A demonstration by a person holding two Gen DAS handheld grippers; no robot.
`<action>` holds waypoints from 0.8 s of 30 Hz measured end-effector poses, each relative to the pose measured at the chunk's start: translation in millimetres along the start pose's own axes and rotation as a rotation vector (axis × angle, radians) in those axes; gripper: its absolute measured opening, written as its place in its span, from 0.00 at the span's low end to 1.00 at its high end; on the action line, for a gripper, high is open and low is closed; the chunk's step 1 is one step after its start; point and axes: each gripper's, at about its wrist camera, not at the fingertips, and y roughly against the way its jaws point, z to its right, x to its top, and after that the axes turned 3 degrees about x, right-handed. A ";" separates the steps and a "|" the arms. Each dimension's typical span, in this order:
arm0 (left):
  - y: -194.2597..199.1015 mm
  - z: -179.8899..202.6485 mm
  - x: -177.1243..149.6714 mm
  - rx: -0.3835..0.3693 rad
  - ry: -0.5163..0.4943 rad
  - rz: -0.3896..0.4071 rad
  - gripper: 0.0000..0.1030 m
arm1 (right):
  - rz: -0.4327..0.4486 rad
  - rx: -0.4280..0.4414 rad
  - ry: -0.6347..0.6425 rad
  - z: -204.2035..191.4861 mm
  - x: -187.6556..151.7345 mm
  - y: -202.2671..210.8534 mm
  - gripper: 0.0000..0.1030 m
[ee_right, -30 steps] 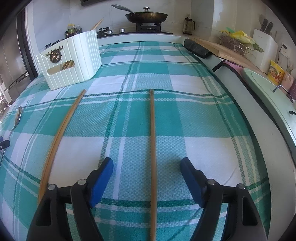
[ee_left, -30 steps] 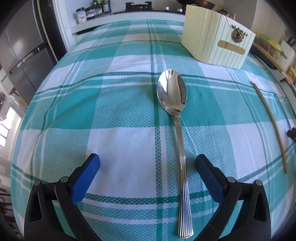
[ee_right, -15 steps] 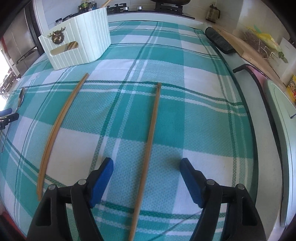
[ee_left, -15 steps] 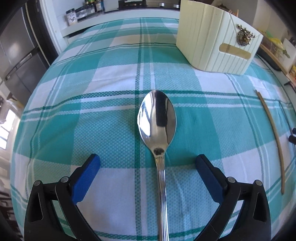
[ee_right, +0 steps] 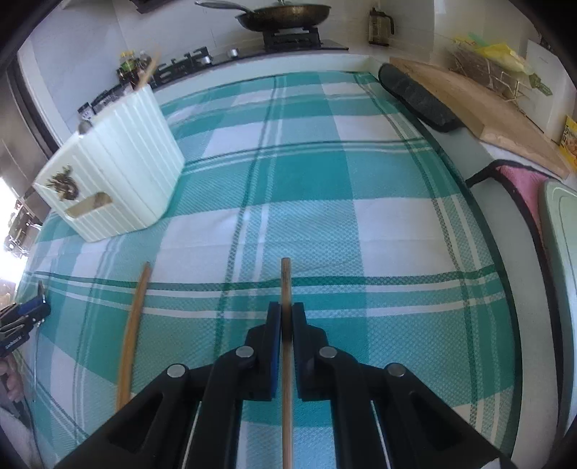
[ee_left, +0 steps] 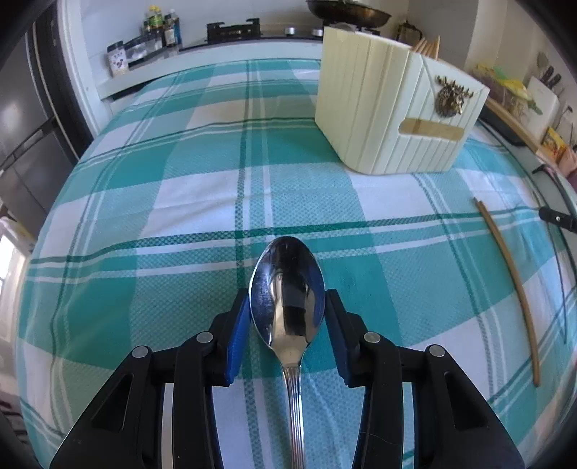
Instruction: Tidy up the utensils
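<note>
A steel spoon (ee_left: 285, 274) lies on the teal checked cloth (ee_left: 180, 202), bowl away from me. My left gripper (ee_left: 287, 294) is closing; its blue pads (ee_left: 239, 324) touch both sides of the bowl. My right gripper (ee_right: 286, 306) is shut on a straight wooden chopstick (ee_right: 286, 281), whose tip sticks out beyond the pads. A second chopstick (ee_right: 133, 332) lies loose on the cloth to its left, and shows as the chopstick (ee_left: 512, 277) at the right of the left wrist view. The cream ribbed holder (ee_left: 378, 108), also the holder (ee_right: 119, 173), stands further back with sticks in it.
Behind the table runs a stove (ee_right: 288, 36) with a dark pan (ee_right: 285, 14). A wooden board (ee_right: 479, 97) and a black pad (ee_right: 414, 93) line the right counter. Spice jars (ee_left: 144, 47) stand at the back left, a dark fridge (ee_left: 21, 119) on the far left.
Both grippers moved forward along their utensils. The left jaws came in from wide open onto the spoon bowl. The right jaws shut on the straight chopstick near its far end.
</note>
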 end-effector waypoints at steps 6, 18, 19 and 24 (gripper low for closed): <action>73.5 -1.8 -1.9 -0.071 -0.002 0.136 0.40 | 0.170 0.105 0.075 -39.6 -12.7 91.3 0.06; 174.3 -0.3 -5.5 -0.161 -0.009 0.323 0.40 | 0.416 0.175 0.144 -83.2 -39.4 202.7 0.06; 176.3 -1.1 -4.0 -0.161 -0.008 0.328 0.40 | 0.433 0.175 0.142 -85.1 -39.4 205.5 0.06; 184.7 -1.7 3.8 -0.191 -0.004 0.337 0.39 | 0.487 0.202 0.139 -90.6 -30.5 214.1 0.06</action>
